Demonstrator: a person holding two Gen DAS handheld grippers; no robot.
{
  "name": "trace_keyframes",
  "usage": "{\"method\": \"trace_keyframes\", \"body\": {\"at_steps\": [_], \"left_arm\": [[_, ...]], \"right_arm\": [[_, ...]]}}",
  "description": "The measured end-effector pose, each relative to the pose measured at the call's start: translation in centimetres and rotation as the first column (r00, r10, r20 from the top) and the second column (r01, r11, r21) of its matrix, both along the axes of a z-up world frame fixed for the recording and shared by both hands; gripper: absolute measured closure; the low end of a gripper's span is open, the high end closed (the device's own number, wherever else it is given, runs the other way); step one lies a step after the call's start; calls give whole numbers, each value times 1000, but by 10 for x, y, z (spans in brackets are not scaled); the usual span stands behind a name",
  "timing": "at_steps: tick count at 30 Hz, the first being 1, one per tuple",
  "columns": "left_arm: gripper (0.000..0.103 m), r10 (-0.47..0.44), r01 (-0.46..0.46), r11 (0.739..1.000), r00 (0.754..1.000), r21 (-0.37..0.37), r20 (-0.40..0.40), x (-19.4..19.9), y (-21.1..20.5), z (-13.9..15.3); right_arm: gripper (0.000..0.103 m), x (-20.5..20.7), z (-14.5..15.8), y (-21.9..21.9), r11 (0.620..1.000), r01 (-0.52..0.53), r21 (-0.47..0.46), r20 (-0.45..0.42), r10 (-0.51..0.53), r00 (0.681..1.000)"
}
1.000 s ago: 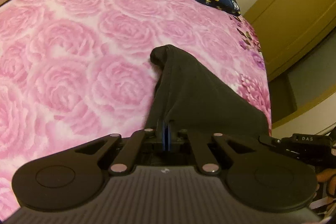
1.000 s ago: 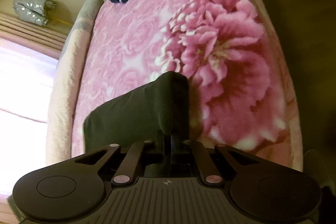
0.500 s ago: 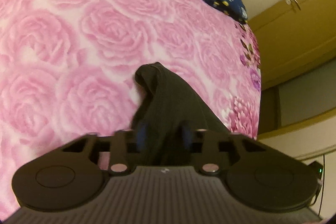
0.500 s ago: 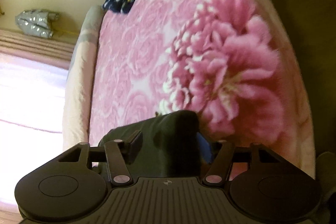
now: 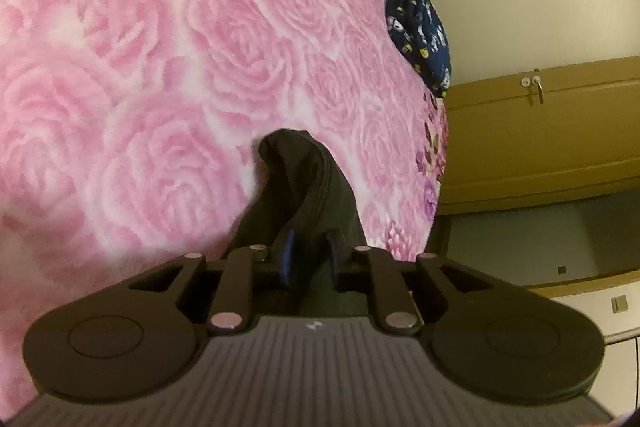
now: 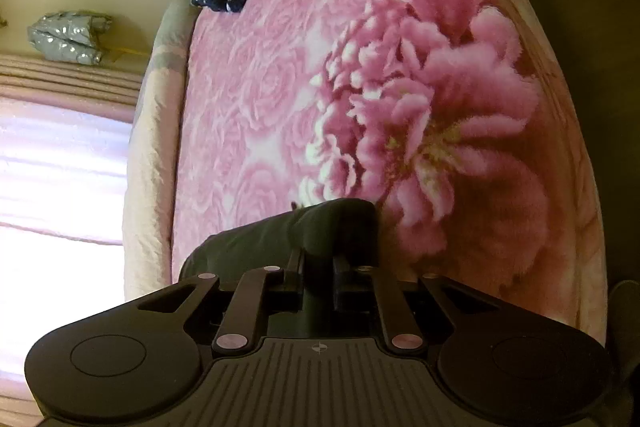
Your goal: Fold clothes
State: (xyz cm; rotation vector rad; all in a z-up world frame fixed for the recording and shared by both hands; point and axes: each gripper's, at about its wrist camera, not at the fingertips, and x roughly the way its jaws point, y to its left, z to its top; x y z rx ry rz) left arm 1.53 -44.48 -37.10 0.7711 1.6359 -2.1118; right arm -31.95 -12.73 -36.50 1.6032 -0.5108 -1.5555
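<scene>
Dark garment (image 5: 308,187) on the pink rose bedspread (image 5: 140,75), a corner between each gripper's fingers

A navy patterned cloth (image 5: 418,31) lies far off at the bed edge, near a brown cupboard (image 5: 540,139). The left gripper (image 5: 310,255) and right gripper (image 6: 318,269) each have jaws partly apart with fabric between; whether they pinch it I cannot tell. Both housings hide the garment's near part. Its long axis runs away from the left camera

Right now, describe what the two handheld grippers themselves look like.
Both look alike: matte black bodies with ribbed grey tops, two round black lobes, angled linkage bars with silvery pivot pins. The left gripper has blue-faced fingers and a small light logo. The right gripper carries a small crosshair mark.
</scene>
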Motion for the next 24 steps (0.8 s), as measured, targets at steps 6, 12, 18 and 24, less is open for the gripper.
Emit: {"method": "trace_keyframes", "body": {"at_steps": [6, 12, 18, 24], "left_arm": [[100, -73, 92, 979, 992, -182, 104, -12, 4, 11], [98, -157, 228, 912, 962, -341, 224, -38, 15, 35], [60, -1, 7, 996, 998, -90, 66, -37, -23, 17], [95, -69, 73, 997, 993, -37, 92, -57, -31, 1]], "right_arm": [[95, 6, 4, -4, 999, -25, 27, -76, 27, 997], [90, 5, 11, -14, 993, -91, 70, -112, 99, 989], [44, -19, 9, -5, 999, 37, 36, -18, -36, 999], [80, -21, -11, -16, 998, 42, 49, 96, -47, 994]]}}
